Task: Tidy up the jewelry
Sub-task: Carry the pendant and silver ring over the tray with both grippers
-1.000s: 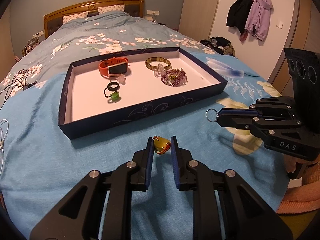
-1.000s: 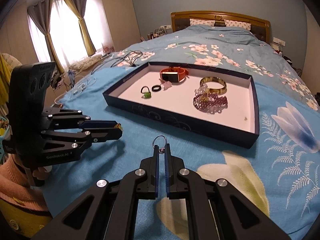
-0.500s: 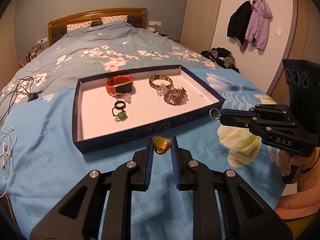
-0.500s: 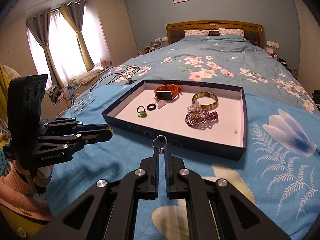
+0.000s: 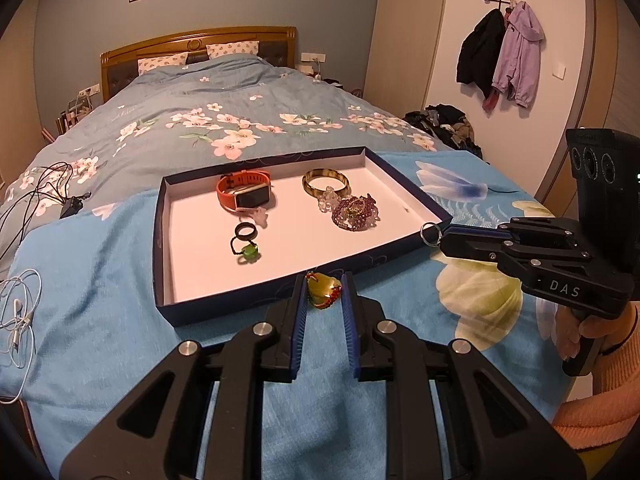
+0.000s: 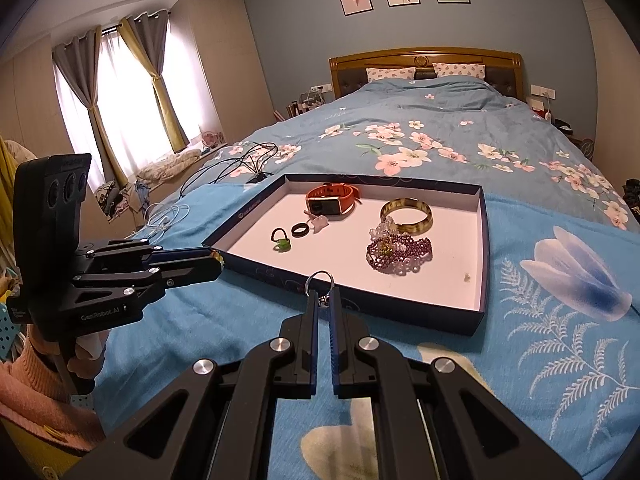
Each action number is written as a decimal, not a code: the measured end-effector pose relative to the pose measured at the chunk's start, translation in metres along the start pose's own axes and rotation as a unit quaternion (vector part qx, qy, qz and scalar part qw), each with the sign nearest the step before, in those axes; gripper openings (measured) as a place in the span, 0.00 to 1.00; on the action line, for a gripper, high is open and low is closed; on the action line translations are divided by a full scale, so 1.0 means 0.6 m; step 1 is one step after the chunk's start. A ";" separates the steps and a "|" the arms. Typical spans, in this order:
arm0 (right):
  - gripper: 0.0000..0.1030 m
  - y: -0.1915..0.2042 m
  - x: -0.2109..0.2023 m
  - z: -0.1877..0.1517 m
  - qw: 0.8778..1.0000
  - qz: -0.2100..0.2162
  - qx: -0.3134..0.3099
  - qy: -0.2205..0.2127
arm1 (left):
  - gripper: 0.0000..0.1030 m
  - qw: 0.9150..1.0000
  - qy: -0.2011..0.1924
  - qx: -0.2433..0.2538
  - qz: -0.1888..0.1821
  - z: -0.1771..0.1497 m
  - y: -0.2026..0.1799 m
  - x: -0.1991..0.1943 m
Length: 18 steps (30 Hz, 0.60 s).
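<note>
A dark blue tray [image 5: 280,298] with a white floor lies on the bed; it also shows in the right wrist view [image 6: 482,240]. It holds an orange watch [image 5: 244,195], a bangle [image 5: 325,182], a purple bead bracelet [image 5: 354,212], a black ring [image 5: 244,231] and a green-stone ring [image 5: 248,251]. My left gripper [image 5: 324,294] is shut on a yellow-green pendant [image 5: 322,290] above the tray's near wall. My right gripper [image 6: 323,304] is shut on a metal key ring [image 6: 319,280], held near the tray's near right corner [image 5: 430,234].
White earphones [image 5: 18,312] and black cables [image 5: 44,196] lie on the blue blanket left of the tray. Floral bedding stretches to the headboard [image 5: 196,44]. Coats [image 5: 500,56] hang on the right wall. Curtained windows [image 6: 120,112] are on the left.
Both grippers have risen and pulled back from the tray with their items still held, so the tray looks smaller and farther in both views.
</note>
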State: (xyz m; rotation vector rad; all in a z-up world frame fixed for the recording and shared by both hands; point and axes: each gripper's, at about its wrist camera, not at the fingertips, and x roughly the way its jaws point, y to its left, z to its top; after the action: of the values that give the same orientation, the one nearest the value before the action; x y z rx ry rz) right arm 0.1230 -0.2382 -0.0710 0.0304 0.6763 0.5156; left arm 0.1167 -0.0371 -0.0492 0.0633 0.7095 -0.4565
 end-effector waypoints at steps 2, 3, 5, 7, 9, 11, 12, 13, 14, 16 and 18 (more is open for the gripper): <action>0.03 -0.002 0.000 0.002 1.000 0.000 0.001 -0.001 | 0.17 1.000 -0.002 0.000 0.000 0.001 0.000 -0.001; 0.03 -0.002 0.000 0.003 1.000 -0.001 0.001 -0.002 | 0.17 1.000 -0.003 0.000 0.001 0.002 0.001 -0.002; 0.03 -0.002 0.000 0.005 1.000 -0.001 0.000 -0.003 | 0.17 1.000 -0.004 -0.001 0.001 0.004 0.002 -0.003; 0.03 -0.003 0.000 0.009 1.000 -0.002 0.000 -0.005 | 0.17 1.000 -0.006 -0.001 0.002 0.006 0.002 -0.002; 0.03 -0.003 0.001 0.012 1.000 -0.002 0.000 -0.007 | 0.17 1.000 -0.007 0.000 0.003 0.008 0.002 -0.002; 0.03 -0.003 0.001 0.014 1.000 -0.003 0.000 -0.009 | 0.17 1.000 -0.008 -0.001 0.003 0.010 0.003 -0.002; 0.03 -0.003 0.001 0.015 1.000 -0.004 -0.001 -0.010 | 0.17 1.000 -0.009 -0.001 0.004 0.011 0.004 -0.002; 0.03 -0.004 0.001 0.016 1.000 -0.005 -0.001 -0.010 | 0.17 1.000 -0.010 -0.002 0.004 0.012 0.005 -0.002; 0.03 -0.004 0.003 0.018 1.000 -0.005 -0.001 -0.011 | 0.17 1.000 -0.010 -0.002 0.004 0.013 0.006 -0.001; 0.03 -0.005 0.003 0.019 1.000 -0.006 -0.001 -0.012 | 0.17 1.000 -0.011 -0.003 0.006 0.015 0.008 0.000; 0.03 -0.007 0.004 0.020 1.000 -0.004 0.000 -0.012 | 0.17 1.000 -0.013 -0.005 0.007 0.016 0.009 0.000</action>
State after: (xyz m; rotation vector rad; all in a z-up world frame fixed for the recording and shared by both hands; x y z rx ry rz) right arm 0.1337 -0.2391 -0.0639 0.0336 0.6532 0.5063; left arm 0.1250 -0.0341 -0.0424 0.0532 0.6859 -0.4407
